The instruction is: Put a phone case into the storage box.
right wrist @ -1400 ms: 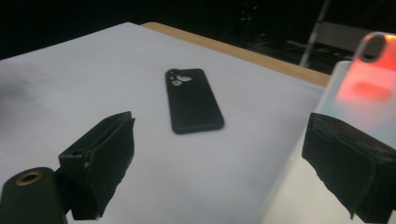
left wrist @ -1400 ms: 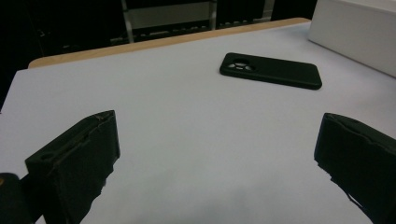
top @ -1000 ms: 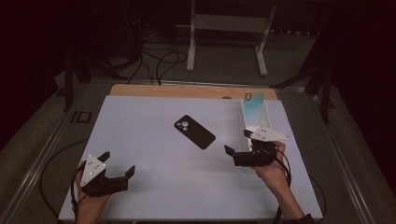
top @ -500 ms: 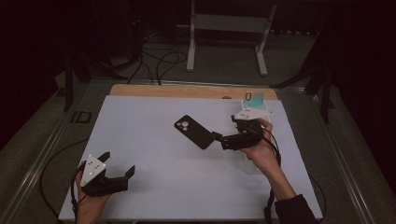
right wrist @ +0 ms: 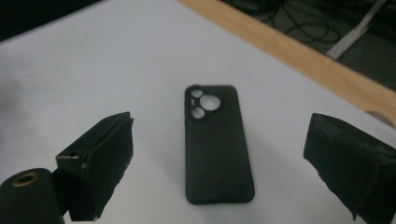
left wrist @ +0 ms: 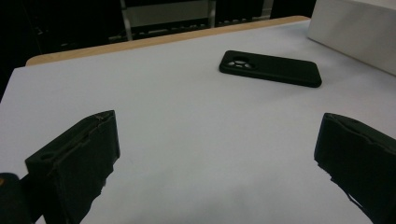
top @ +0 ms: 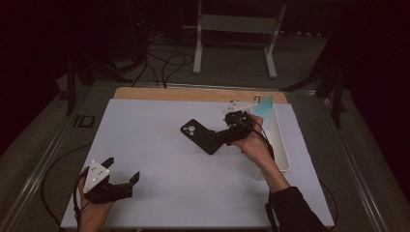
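1. Black and flat, the phone case [top: 200, 136] lies back up on the white table surface [top: 159, 159], a little right of the middle, its camera cut-outs toward the far left.
2. Seen in the right gripper view, the phone case [right wrist: 215, 142] lies lengthwise between the two jaws, with bare white showing on both long sides.
3. At the case's near right end is the right gripper [top: 223, 135], its jaws spread wide and clamping nothing; whether a jaw tip touches the case cannot be told.
4. Near the table's front left corner sits the left gripper [top: 121, 181], also spread wide and empty, well apart from the case.
5. Between the left gripper and the case, the white surface is open.
6. Along the far edge runs a wooden strip [top: 193, 94].
7. Just right of the right hand [top: 254, 145], a white tray [top: 283, 145] stands along the table's right side.
8. Beyond the wooden strip, cables [top: 164, 63] lie on the floor.
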`<state>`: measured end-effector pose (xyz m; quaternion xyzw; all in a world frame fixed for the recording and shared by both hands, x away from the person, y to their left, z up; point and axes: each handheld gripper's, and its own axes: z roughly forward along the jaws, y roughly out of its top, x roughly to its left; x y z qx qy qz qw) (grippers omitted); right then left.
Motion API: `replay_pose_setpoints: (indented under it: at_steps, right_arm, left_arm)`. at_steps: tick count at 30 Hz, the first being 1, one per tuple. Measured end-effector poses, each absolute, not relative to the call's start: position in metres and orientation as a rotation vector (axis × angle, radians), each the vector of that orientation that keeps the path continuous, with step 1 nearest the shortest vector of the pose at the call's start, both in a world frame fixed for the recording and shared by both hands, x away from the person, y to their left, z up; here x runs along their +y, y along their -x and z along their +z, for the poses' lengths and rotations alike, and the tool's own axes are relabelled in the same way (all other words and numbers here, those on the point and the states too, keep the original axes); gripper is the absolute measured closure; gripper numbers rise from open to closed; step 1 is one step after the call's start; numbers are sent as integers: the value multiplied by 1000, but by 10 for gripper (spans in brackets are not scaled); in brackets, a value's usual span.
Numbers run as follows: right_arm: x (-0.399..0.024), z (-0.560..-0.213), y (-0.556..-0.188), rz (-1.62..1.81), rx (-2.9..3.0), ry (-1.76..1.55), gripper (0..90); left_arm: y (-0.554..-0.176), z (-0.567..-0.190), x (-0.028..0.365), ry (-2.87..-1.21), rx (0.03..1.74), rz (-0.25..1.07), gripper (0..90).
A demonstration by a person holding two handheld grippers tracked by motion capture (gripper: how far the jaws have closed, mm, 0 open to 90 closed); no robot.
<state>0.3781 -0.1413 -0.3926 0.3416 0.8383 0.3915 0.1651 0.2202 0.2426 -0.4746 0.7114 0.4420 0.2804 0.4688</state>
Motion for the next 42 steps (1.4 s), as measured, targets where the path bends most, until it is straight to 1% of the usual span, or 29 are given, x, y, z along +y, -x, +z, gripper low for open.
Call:
replay_pose_setpoints:
  at_steps: [14, 17, 18, 21, 32, 42]
  right_arm:
    - [-113, -431, -415, 942, 2537, -1017, 85]
    - [-111, -433, -416, 930, 2543, -1021, 85]
    - [-107, -444, -425, 881, 2576, -1021, 85]
    - [-106, -446, -427, 873, 2581, -1030, 85]
    - [-100, -473, -443, 785, 2638, -1082, 85]
    - [-99, -486, -450, 737, 2670, -1110, 85]
  left_arm:
    - [-220, -475, 243, -1745, 1081, 687, 7]
    - [-220, -475, 243, -1745, 1081, 686, 7]
    - [-220, -475, 243, -1745, 1080, 685, 6]
    - [-220, -475, 244, -1744, 1081, 685, 7]
    - [-220, -475, 244, -1744, 1079, 684, 7]
    - [-221, -475, 243, -1745, 1077, 684, 7]
